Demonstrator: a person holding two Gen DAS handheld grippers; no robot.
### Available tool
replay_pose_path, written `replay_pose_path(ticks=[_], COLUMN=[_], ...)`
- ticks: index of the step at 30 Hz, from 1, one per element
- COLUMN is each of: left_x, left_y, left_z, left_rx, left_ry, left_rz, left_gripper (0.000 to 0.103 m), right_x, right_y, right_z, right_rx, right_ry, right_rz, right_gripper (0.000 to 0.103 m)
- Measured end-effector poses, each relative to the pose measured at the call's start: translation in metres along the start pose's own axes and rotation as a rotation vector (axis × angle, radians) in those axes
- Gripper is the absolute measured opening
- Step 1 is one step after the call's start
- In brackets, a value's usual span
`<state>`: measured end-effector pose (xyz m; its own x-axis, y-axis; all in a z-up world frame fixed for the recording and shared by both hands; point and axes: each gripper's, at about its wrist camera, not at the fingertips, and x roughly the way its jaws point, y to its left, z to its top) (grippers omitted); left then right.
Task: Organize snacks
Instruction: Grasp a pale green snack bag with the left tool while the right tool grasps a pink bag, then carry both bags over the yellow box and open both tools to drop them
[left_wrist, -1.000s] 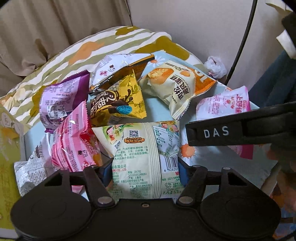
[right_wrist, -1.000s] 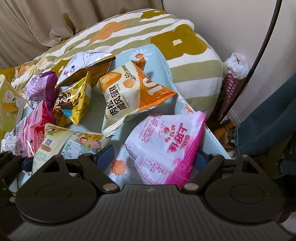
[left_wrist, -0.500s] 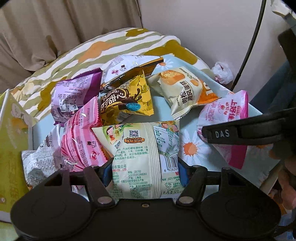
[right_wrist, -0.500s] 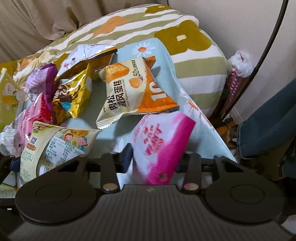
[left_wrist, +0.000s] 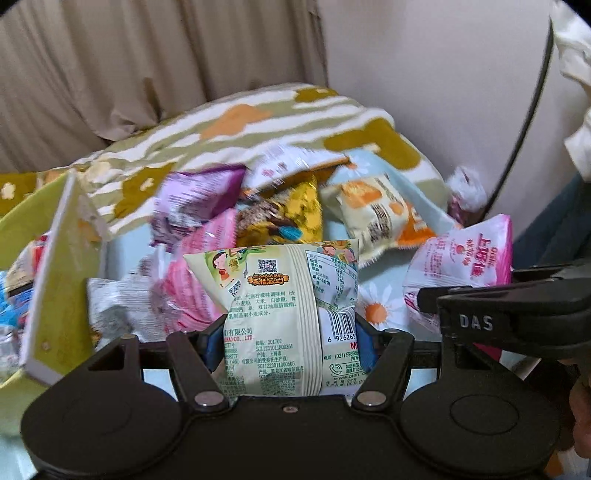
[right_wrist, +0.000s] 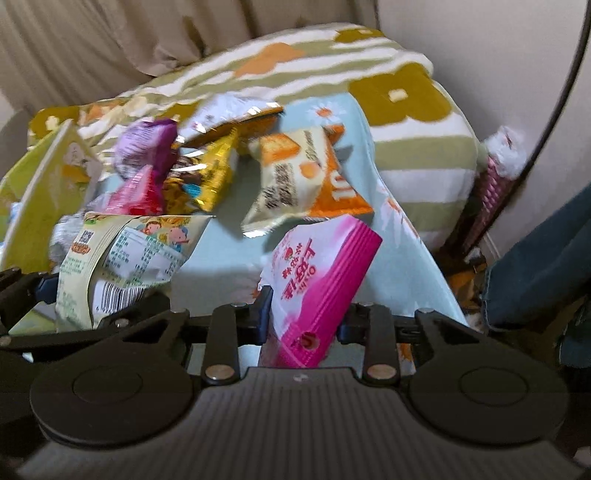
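My left gripper (left_wrist: 290, 341) is pinching a pale green snack bag (left_wrist: 284, 310) across its lower half, the blue pads pressed into both side edges, printed back and barcode facing me. My right gripper (right_wrist: 304, 319) is clamped on a pink-and-white snack bag (right_wrist: 317, 280), which stands tilted between the pads with its crimped pink end uppermost; the jaws have just closed on it. In the left wrist view that same pink bag (left_wrist: 465, 266) shows at the right, above the black arm of my right gripper marked DAS.

Both bags are up off the light blue daisy-print cloth (right_wrist: 229, 254). The rest of the snacks lie in a loose heap farther back on it: an orange-and-cream cake packet (right_wrist: 295, 184) nearest the pink bag, a gold packet (right_wrist: 207, 177) beside it, a purple packet (right_wrist: 147, 147), a bright pink packet (right_wrist: 136, 192) and a silver-topped packet (right_wrist: 229, 114) at the back. A yellow-green box (left_wrist: 55, 280) stands at the left edge, its flap upright. Behind the heap lies a striped blanket with orange and olive flowers (right_wrist: 369, 66), and beige curtains (left_wrist: 129, 66) hang beyond it.
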<state>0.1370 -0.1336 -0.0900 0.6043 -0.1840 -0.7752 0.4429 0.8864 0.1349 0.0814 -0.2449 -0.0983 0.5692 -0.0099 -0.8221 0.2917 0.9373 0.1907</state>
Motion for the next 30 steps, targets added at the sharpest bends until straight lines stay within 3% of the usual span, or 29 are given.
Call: replay_pose_path(ticks=[8, 17, 23, 30], left_x=[-0.056, -0.109, -0.115, -0.091], left_y=[0.045, 0.144, 0.223, 0.295], left_z=[0.010, 0.009, -0.001, -0.023], left_rx=[-0.131, -0.241, -0.275, -0.291], left_ry=[-0.124, -0.246, -0.260, -0.230], left_rz=[0.135, 0.294, 0.355, 0.346], left_gripper=[0.070, 0.070, 0.070, 0.071], right_x=[-0.040, -0.065, -0.057, -0.035], right_y=[0.024, 0.114, 0.198, 0.279], right_z=[0.024, 0.054, 0.064, 0.065], right_rx=[-0.125, -0.232, -0.244, -0.268], right_ry=[-0.072, -0.134, -0.129, -0.118], right_rz=[0.121, 0.297, 0.380, 0.381], right_gripper=[0.047, 0.047, 0.047, 0.047])
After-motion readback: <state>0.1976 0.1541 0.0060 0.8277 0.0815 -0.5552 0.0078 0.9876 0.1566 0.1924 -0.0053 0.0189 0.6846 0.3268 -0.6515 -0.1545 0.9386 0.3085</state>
